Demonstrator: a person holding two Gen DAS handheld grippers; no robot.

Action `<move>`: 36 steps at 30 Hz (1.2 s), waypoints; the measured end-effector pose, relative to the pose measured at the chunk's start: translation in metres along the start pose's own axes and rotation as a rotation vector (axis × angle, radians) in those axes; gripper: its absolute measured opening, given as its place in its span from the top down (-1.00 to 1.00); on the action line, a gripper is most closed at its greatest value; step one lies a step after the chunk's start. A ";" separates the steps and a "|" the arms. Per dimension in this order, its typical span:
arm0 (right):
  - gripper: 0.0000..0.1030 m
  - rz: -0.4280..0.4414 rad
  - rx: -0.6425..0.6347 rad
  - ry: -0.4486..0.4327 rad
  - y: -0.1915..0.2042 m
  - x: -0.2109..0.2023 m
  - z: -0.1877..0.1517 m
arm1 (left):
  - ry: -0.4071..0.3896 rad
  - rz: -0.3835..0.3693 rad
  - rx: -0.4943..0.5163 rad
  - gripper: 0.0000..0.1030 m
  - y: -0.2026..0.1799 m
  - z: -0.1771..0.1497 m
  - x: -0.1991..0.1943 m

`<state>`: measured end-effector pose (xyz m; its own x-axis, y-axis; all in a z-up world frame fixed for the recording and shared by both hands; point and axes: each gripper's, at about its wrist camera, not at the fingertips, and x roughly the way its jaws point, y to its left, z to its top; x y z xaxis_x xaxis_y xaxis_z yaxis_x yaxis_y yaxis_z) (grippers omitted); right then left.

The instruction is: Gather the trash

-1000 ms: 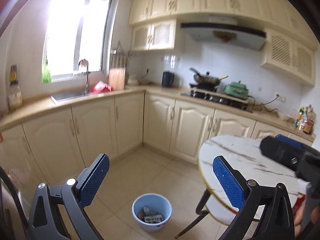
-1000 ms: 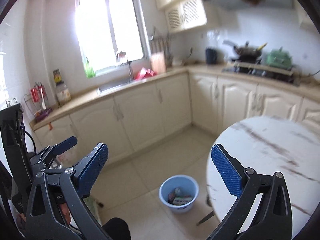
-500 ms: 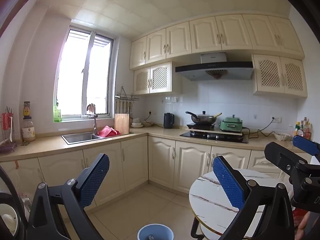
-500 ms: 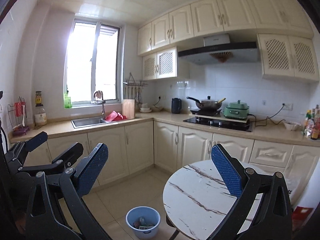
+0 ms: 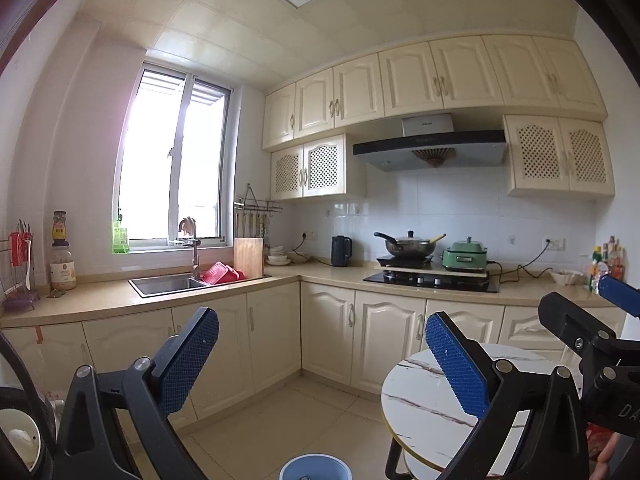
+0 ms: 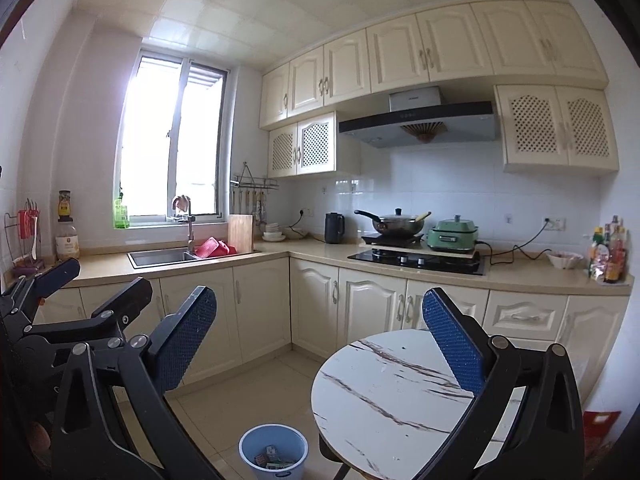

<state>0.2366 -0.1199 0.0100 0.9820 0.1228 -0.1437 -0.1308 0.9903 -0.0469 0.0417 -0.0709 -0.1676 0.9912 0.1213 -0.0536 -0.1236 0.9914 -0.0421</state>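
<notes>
**Claws raised, trash in the bin**

Left claw (image 5: 320, 364) and right claw (image 6: 320, 340) gape wide, empty, aimed at far cabinets. Wrappers lie in the blue bin (image 6: 273, 453) left of the bare marble tabletop (image 6: 400, 392). Best tilt down, scan the floor.

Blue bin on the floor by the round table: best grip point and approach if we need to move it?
Pinch the top rim of the blue bin from above, on the side away from the round table. It stands upright, open-topped, with trash low inside, so the thin rim is free; the tabletop overhangs its right side.
</notes>
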 end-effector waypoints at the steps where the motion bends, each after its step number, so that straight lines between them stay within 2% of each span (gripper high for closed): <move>1: -1.00 -0.004 0.001 0.002 -0.001 0.000 -0.001 | 0.003 -0.001 0.000 -0.99 0.000 0.002 0.001; 10: -1.00 -0.007 0.001 0.015 -0.002 0.003 -0.005 | 0.015 -0.011 0.000 -0.99 0.002 0.026 0.013; 36: -1.00 -0.008 0.000 0.029 -0.003 0.008 -0.011 | 0.026 -0.016 0.019 -0.99 0.048 0.059 0.039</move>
<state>0.2433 -0.1230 -0.0017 0.9787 0.1133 -0.1715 -0.1231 0.9912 -0.0477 0.0770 -0.0159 -0.1124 0.9914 0.1039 -0.0790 -0.1062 0.9940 -0.0246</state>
